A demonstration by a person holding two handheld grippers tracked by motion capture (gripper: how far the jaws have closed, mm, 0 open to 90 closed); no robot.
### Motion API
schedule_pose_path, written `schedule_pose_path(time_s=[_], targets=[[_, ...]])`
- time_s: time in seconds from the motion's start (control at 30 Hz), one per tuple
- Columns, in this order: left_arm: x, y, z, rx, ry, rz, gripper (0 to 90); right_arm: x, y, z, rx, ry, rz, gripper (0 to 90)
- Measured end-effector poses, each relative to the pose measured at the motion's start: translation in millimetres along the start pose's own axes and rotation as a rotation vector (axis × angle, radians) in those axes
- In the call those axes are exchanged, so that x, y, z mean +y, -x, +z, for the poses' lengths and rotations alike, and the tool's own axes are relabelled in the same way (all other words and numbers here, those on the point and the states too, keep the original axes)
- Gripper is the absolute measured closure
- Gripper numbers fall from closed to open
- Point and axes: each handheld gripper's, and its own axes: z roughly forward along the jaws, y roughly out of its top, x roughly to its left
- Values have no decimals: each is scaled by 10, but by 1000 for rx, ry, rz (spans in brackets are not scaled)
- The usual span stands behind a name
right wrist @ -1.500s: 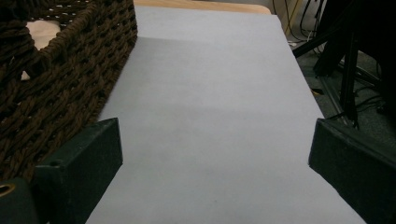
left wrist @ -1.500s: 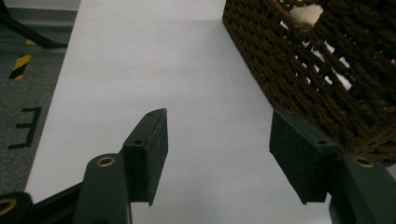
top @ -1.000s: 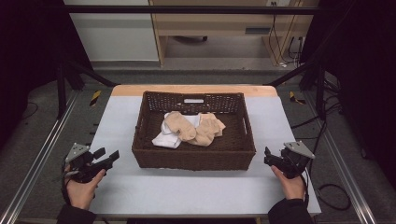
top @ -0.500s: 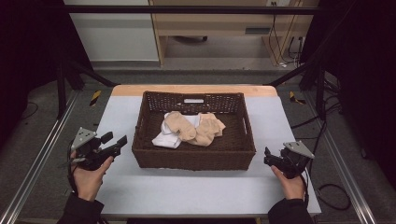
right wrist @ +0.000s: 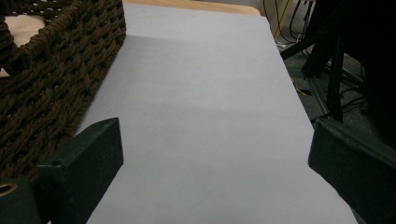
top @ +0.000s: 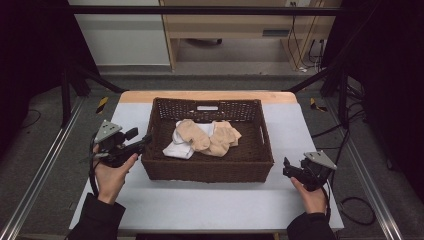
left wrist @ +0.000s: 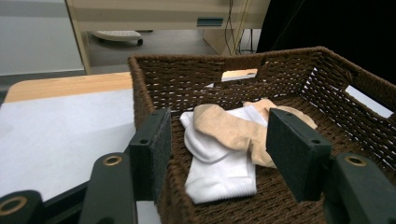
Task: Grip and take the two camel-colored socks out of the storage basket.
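Left gripper view, left tool (left wrist: 219,140) spread across basket (left wrist: 144,84) wall, socks (left wrist: 224,140) partly hidden, right tool (right wrist: 215,158) spread wide.

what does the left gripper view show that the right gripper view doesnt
Left gripper view alone: the basket's inside, where a white sock lies under a beige sock, framed by the open left tongs that straddle the basket's near corner.

Right gripper view alone: a long bare stretch of the grey table cover ahead of the open right tongs, with dark stands on the floor past its edge.

Both: the brown woven basket and the grey cover.
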Motion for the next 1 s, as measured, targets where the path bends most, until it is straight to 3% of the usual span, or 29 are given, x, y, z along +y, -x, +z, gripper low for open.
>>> schedule_pose_path(time_s=[0.33,0.6,1.0], targets=[[89,137,242,-57,-11,-21,408,5,3,-1,1,-1,2,35],[150,259,418,-95,-22,-13,410,3,6,16,-2,-4,0,35],[345,505,770,-75,-43,58,434,8,14,26,-3,-3,14,34]])
